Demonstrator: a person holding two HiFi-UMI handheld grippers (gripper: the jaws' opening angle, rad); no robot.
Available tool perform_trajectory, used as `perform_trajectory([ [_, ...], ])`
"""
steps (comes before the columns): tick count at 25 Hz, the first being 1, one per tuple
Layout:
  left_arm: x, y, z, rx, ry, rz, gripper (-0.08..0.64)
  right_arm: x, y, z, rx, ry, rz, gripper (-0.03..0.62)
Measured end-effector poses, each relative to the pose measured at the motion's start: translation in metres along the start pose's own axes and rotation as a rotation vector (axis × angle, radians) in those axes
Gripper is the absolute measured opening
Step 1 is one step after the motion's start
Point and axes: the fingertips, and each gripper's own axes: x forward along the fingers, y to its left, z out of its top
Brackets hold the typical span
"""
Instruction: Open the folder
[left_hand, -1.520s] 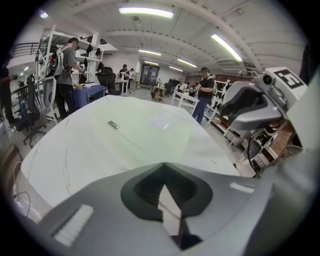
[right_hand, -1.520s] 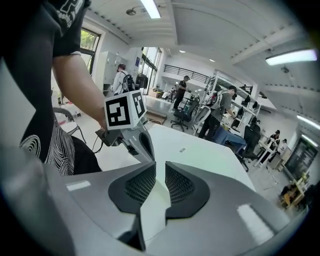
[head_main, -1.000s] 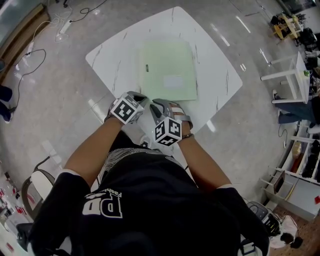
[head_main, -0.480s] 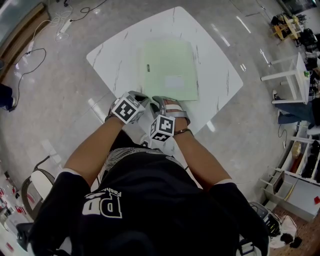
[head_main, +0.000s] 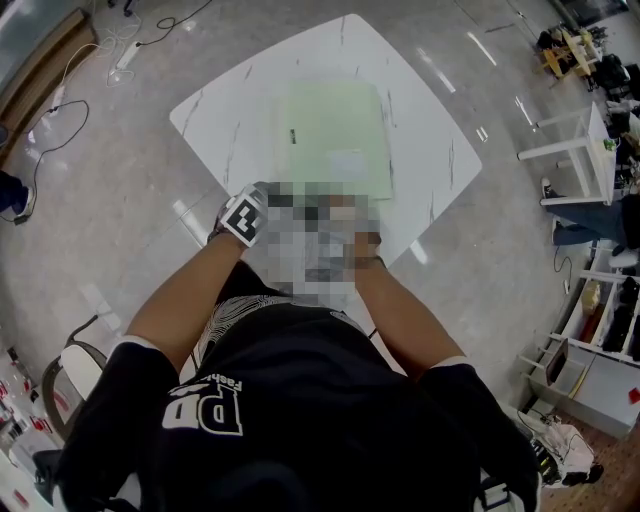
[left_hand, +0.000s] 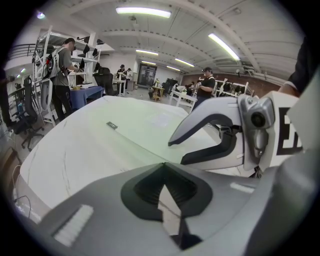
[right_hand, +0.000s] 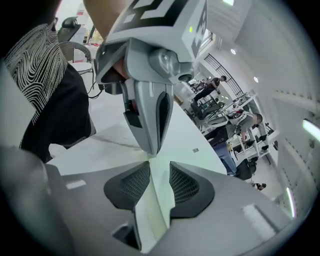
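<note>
A pale green folder (head_main: 335, 140) lies closed and flat on the white marble table (head_main: 230, 120), with a small dark tag (head_main: 294, 135) near its left side. Both grippers hover at its near edge, mostly hidden in the head view by a mosaic patch. Only the left gripper's marker cube (head_main: 243, 217) shows there. My left gripper (left_hand: 162, 166) is shut with nothing in it, its tips just short of the folder (left_hand: 135, 125). My right gripper (right_hand: 159, 165) is open, its jaws having just been opening. The folder's edge (right_hand: 161, 185) shows in the gap, untouched by the pads.
The table's near edge lies under my hands. A white side table (head_main: 575, 140) and shelving (head_main: 600, 330) stand at the right, cables (head_main: 60, 110) trail over the floor at far left, and a chair (head_main: 80, 360) sits at near left. Several people stand in the background of the room.
Between the earlier frames the right gripper's cube rolled and edged slightly left, towards the left gripper. A mosaic patch now covers it. The left gripper and the folder have not moved.
</note>
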Motion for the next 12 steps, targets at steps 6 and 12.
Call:
perform_trajectory([
  [6, -0.001, -0.001, 0.002, 0.000, -0.001, 0.007, 0.054, -0.007, -0.004, 0.001, 0.033, -0.011, -0.018, 0.092],
  [12, 0.003, 0.002, -0.002, 0.011, -0.001, 0.017, 0.054, -0.014, -0.006, 0.003, 0.062, -0.019, -0.029, 0.018],
])
